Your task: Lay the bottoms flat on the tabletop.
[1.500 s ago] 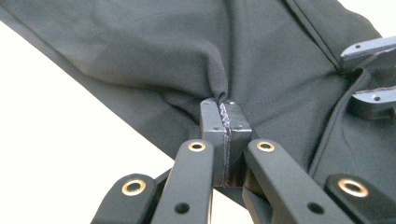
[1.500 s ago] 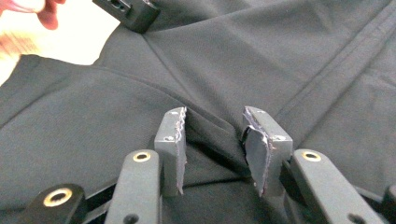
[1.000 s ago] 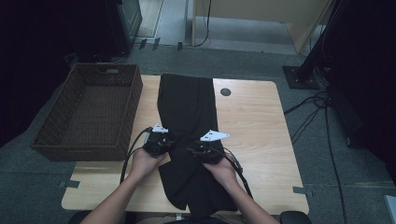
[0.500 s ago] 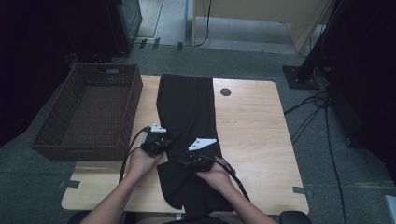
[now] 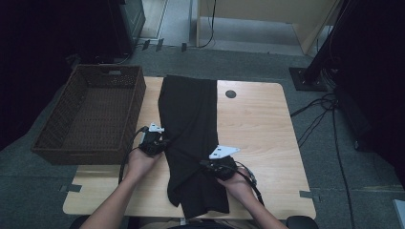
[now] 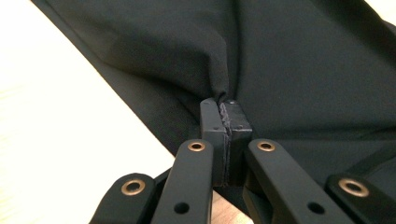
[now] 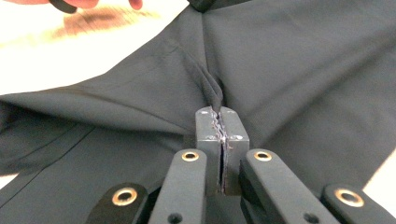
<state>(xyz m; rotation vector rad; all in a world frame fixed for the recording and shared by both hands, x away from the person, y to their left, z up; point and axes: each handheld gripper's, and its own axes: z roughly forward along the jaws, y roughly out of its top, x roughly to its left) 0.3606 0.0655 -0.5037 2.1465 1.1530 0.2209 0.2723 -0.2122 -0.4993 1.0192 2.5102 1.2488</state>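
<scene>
No writing or brand can be read on anything. There is one black garment, one brown woven basket and one wooden table. The garment lies as a long strip down the middle of the table, from near the far edge to the near edge, where its end comes close to the rim. The basket stands on the left side of the table, with part of it beyond the left edge; its right wall is just beside the garment. The left gripper is at the left edge of the garment, and in the left gripper view its jaws are clenched on a small fold of the cloth. The right gripper is at the right part of the garment, nearer the near edge; its jaws have just been closing and now pinch a raised fold of the cloth between them. The right half of the table is bare wood, with one small dark round hole near the far edge.
</scene>
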